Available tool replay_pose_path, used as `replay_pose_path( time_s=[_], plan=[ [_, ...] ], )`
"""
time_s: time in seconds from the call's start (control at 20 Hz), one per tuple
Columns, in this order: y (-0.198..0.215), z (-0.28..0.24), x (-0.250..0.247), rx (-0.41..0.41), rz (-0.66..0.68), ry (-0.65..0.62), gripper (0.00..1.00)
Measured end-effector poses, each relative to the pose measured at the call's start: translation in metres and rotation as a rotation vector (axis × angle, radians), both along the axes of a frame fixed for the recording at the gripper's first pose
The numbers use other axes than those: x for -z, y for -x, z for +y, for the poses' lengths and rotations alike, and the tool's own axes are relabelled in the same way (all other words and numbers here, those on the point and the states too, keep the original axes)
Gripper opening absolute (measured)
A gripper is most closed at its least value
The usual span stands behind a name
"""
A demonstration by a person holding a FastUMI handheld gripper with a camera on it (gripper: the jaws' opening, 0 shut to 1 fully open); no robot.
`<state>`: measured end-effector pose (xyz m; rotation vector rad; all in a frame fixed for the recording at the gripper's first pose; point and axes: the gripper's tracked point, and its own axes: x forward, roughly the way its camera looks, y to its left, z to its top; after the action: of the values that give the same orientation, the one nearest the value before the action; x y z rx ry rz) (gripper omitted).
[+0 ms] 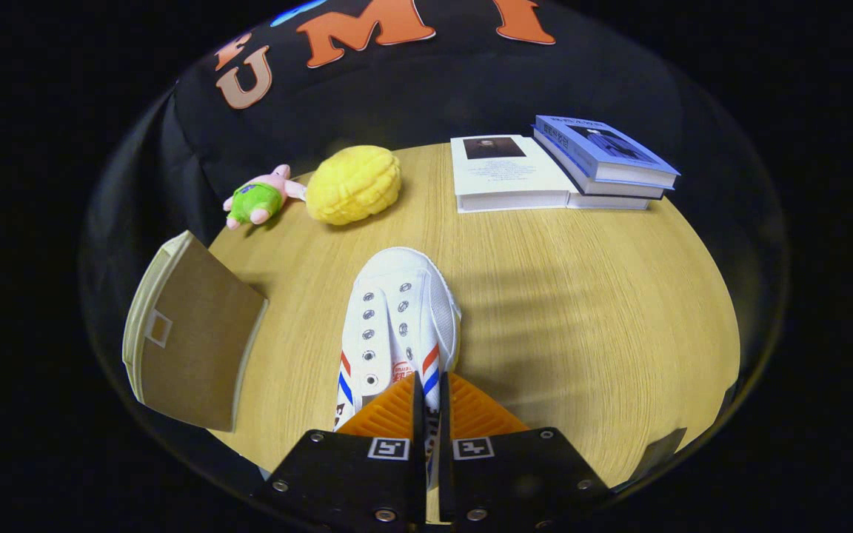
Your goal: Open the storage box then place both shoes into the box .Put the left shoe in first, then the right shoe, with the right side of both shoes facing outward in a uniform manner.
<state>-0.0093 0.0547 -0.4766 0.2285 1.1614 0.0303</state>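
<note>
Jaws pinch the shoe (399, 326) at its collar, toe pointing away over the desk (582, 296), ready to swing toward the open box (189, 333).

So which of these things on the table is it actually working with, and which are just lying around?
In the job:
- white canvas shoe with red and blue stripes, pinched at its rear between the tool fingers
- beige storage box with its brown lid flap open, beside the shoe

Just lying about:
- pink and green plush toy
- yellow bumpy plush
- books
</note>
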Motion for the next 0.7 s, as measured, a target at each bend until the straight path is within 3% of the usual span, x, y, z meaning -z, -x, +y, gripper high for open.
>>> replay_pose_path(
  time_s=[0.7],
  plan=[
    [-0.041, 0.141, -0.130, -0.179, -0.205, -0.110, 0.07]
  ],
)
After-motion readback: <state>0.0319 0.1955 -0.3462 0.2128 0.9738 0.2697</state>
